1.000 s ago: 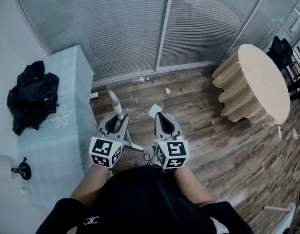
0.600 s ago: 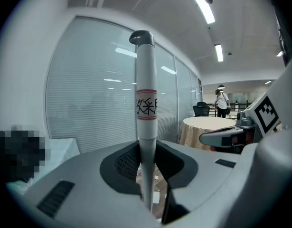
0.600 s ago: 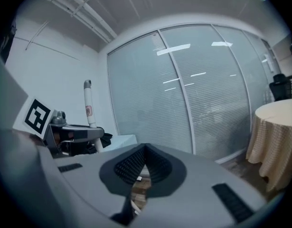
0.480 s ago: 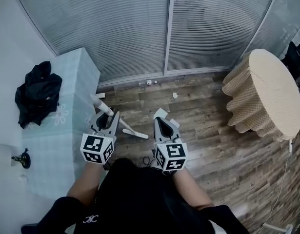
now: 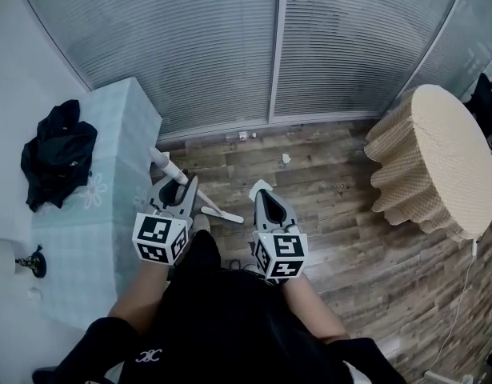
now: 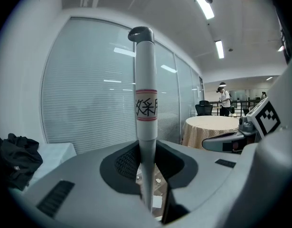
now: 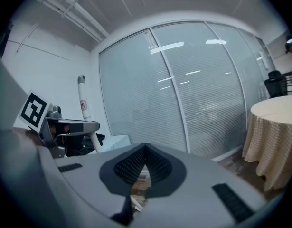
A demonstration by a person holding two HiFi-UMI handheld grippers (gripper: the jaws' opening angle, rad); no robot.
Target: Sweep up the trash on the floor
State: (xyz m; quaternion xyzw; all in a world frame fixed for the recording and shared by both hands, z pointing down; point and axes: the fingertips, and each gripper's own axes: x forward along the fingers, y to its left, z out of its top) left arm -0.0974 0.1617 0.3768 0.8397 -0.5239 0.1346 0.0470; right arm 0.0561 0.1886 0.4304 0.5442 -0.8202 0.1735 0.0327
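A white broom handle (image 6: 146, 103) with a red-edged label and a grey cap stands up between the jaws of my left gripper (image 6: 146, 175), which is shut on it. From the head view, the handle (image 5: 162, 162) slants from that gripper (image 5: 175, 192) down to the wood floor (image 5: 326, 206). My right gripper (image 5: 263, 197) hangs beside it; its jaws meet at the tips in the right gripper view (image 7: 145, 151) with nothing seen between them. White paper trash (image 5: 260, 186) lies by its tip, and a smaller scrap (image 5: 286, 158) lies farther out.
A pale teal cabinet (image 5: 110, 198) with a black garment (image 5: 58, 150) stands at the left. A round table with a beige cloth (image 5: 438, 150) stands at the right. A glass wall with blinds (image 5: 270, 46) closes the far side. A person (image 6: 225, 99) stands far off.
My left gripper has shifted a little to the left with the handle, whose top now leans further left. The right gripper has hardly moved.
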